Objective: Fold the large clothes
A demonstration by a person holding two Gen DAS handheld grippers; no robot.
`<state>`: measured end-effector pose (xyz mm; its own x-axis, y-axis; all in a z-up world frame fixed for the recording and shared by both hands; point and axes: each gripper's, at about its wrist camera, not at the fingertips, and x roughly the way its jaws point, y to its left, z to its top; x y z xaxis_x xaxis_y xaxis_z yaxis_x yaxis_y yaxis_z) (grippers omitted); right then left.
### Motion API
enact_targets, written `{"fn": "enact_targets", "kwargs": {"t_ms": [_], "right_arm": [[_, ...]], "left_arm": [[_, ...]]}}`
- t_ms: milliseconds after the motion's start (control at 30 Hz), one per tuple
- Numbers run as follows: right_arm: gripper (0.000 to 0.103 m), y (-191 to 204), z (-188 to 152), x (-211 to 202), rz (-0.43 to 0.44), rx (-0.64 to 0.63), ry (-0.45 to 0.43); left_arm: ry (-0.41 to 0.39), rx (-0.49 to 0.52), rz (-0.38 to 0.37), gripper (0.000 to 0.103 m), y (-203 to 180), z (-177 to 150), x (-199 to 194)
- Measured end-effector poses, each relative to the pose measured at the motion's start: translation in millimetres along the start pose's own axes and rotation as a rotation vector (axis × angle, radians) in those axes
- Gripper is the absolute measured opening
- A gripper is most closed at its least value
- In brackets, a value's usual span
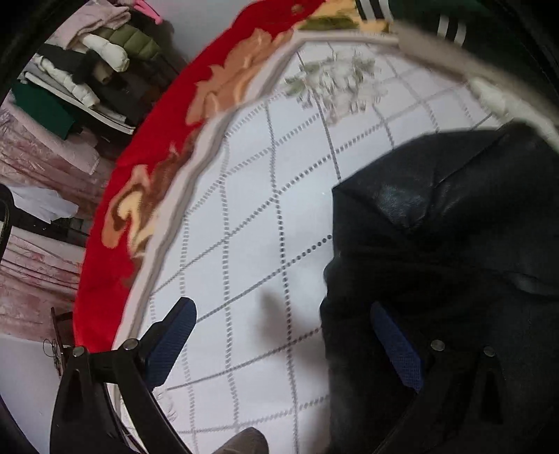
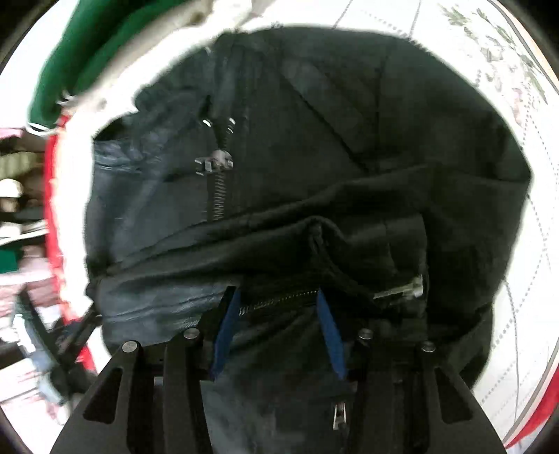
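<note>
A black leather jacket [image 1: 450, 244] lies bunched on a white quilted bed cover [image 1: 265, 195]. In the right wrist view the jacket [image 2: 300, 146] fills the frame, with metal zippers [image 2: 218, 188] showing. My left gripper [image 1: 283, 321] is open, its left blue pad [image 1: 171, 345] over the bed cover and its right pad [image 1: 394, 345] against the jacket's edge. My right gripper [image 2: 277, 307] is open over a folded part of the jacket, a zipper line [image 2: 279, 300] running between its blue pads.
A red blanket with orange flowers [image 1: 150, 157] borders the bed cover. A pile of folded clothes [image 1: 94, 66] stands beyond the bed at the far left. A green garment with white stripes [image 2: 87, 59] lies past the jacket, also in the left wrist view [image 1: 447, 17].
</note>
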<state>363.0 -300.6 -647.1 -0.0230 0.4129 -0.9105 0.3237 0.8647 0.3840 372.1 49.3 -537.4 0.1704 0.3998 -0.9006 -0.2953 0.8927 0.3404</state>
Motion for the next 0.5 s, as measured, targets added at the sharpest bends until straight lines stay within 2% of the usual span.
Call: {"fn": "enact_targets", "kwargs": {"t_ms": [33,100,167,233,300,333,367,433,467,500], "right_arm": [[0.056,-12.5,-5.7,-18.2,0.014,0.019,-0.025],[0.074,-42.4,-21.6,-46.0,-0.010,0.058,-0.071],[0.075,-73.6,-39.1,-50.8,-0.064,0.085,-0.055],[0.075,-103.7,-57.0,-34.0,-0.100,0.104,0.020],[0.074,-123.1,-67.8,-12.0,-0.090,0.119,0.073],[0.071,-130.1,-72.4,0.8,-0.069,0.119,0.098],[0.062,-134.1,-76.8,9.2,-0.079,0.113,0.095],[0.039,-129.5,-82.5,7.2,-0.108,0.071,0.042],[0.018,-128.1,-85.3,6.4,-0.095,0.074,0.044],[0.011,-129.0,-90.2,4.5,-0.053,0.111,0.046]], "left_arm": [[-0.012,-0.009,-0.008,0.103,0.0,-5.7,-12.8],[-0.037,-0.021,-0.013,0.103,5.5,-16.8,-34.5],[-0.054,-0.015,-0.013,0.103,1.8,-29.6,-50.8],[-0.070,0.005,-0.013,0.103,-6.9,-47.1,-62.4],[-0.070,0.035,-0.006,0.103,-18.1,-64.3,-65.7],[-0.059,0.059,-0.004,0.103,-25.0,-74.1,-64.9],[-0.045,0.081,-0.005,0.103,-31.2,-81.5,-64.5],[-0.021,0.119,-0.009,0.103,-39.4,-97.6,-63.6],[-0.013,0.133,-0.002,0.103,-41.2,-105.1,-64.2],[-0.012,0.143,0.000,0.103,-41.0,-111.3,-66.0]]}}
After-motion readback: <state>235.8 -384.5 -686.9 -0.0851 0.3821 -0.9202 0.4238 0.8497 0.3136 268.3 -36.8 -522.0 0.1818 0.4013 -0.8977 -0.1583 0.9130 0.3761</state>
